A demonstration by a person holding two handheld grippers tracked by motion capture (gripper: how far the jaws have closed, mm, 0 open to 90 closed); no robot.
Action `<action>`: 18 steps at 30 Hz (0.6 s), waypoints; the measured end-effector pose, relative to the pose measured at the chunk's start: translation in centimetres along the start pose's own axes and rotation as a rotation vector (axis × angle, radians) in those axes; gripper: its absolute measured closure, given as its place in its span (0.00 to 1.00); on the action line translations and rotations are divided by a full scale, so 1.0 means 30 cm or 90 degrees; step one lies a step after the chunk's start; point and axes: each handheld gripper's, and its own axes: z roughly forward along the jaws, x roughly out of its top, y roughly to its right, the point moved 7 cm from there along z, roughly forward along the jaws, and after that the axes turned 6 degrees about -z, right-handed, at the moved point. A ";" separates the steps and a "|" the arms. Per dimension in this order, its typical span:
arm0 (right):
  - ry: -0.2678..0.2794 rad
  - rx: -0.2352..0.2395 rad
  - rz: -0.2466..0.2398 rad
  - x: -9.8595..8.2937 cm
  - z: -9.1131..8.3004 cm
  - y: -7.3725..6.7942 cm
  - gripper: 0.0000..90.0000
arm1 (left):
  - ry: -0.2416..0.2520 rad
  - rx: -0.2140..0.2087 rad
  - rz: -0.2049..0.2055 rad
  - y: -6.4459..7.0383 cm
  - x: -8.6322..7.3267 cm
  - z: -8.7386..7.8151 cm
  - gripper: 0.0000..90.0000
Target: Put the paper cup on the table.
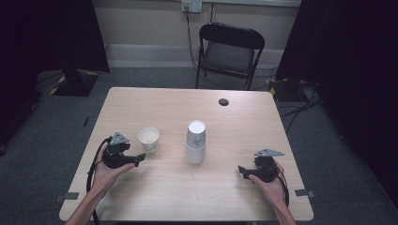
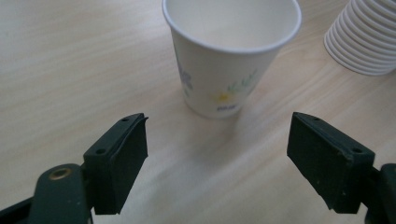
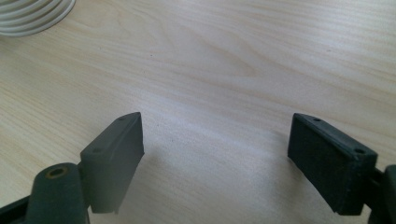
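Note:
A single white paper cup (image 1: 149,138) (image 2: 229,51) with a flower print stands upright and empty on the wooden table (image 1: 187,197). To its right stands a stack of the same cups (image 1: 195,141) (image 2: 364,35) (image 3: 32,14), mouth down. My left gripper (image 1: 139,159) (image 2: 217,161) is open a little short of the single cup, with nothing between its jaws. My right gripper (image 1: 241,170) (image 3: 217,163) is open over bare table to the right of the stack, pointing toward it.
A small dark round hole (image 1: 224,101) sits near the table's far edge. A black folding chair (image 1: 230,51) stands behind the table. Dark curtains and stand bases flank the room, with cables on the floor at the right.

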 end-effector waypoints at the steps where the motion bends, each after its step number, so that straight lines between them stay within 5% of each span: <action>1: -0.003 -0.003 -0.003 -0.004 0.001 -0.001 0.21 | 0.000 0.008 0.006 0.007 -0.009 -0.009 0.23; 7: 0.005 -0.035 -0.011 -0.018 -0.001 0.009 0.19 | -0.026 0.019 0.033 0.011 -0.085 -0.054 0.23; 9: 0.023 -0.035 -0.015 -0.025 -0.001 0.008 0.19 | -0.042 0.038 0.070 0.005 -0.118 -0.068 0.23; 11: 0.028 -0.032 -0.019 -0.028 -0.003 0.009 0.19 | -0.035 0.050 0.063 0.002 -0.133 -0.075 0.24; 18: 0.026 -0.035 -0.018 -0.029 -0.004 0.008 0.19 | -0.082 0.031 0.049 0.002 -0.190 -0.055 0.23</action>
